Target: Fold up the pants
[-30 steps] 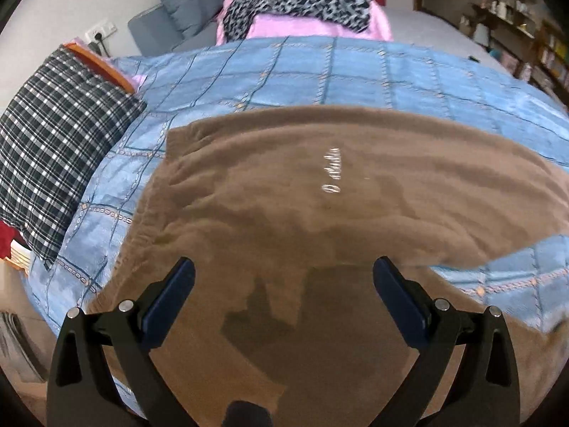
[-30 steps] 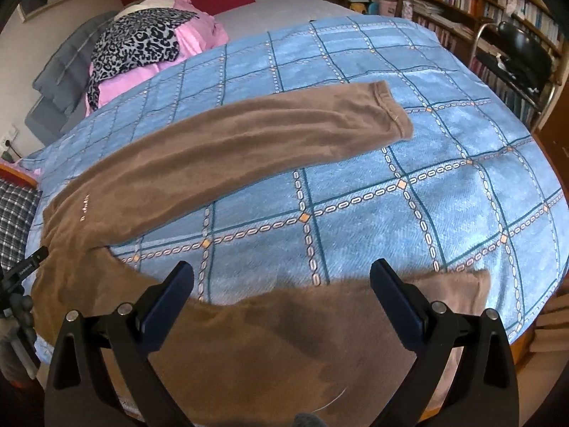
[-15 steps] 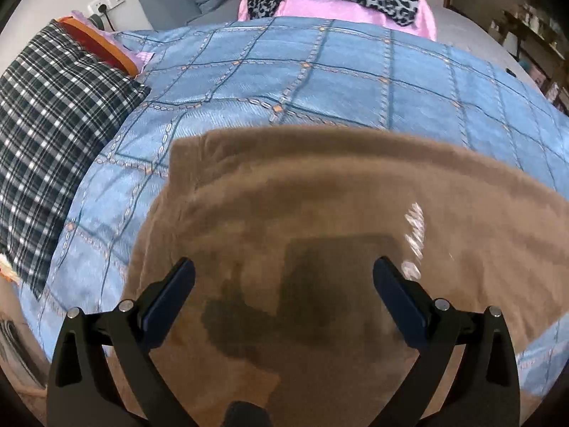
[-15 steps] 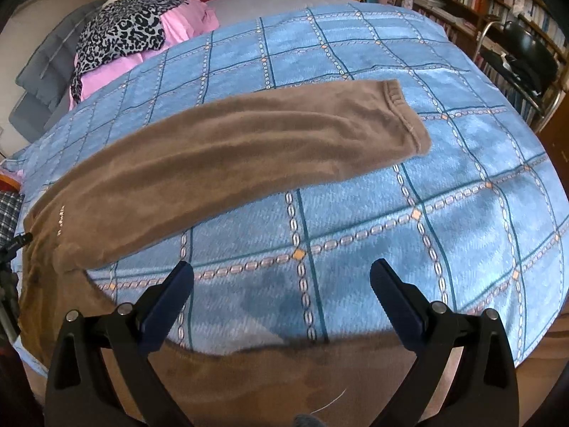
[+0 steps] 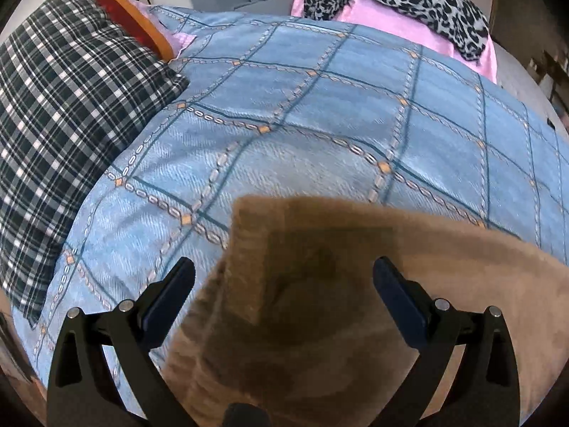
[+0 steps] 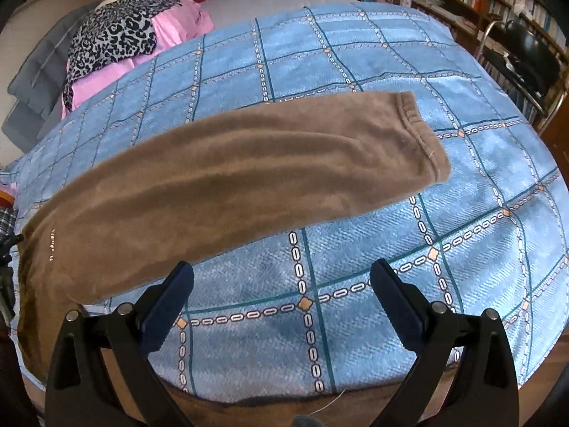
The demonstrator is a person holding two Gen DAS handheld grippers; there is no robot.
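The brown fleece pants (image 6: pixel 220 174) lie spread across the middle of the blue bedspread (image 6: pixel 462 235), not folded yet. Left gripper (image 5: pixel 284 284) and right gripper (image 6: pixel 282 286) hover wide, empty; next, grasp the near leg.

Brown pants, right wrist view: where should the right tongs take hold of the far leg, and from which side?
At the cuff end of the brown pants, judging by the layout. The leg lies flat on the blue quilt, and its hemmed end is the free edge nearest the right tongs, which are open. Come in from the near, right side and pinch the hem's lower corner.
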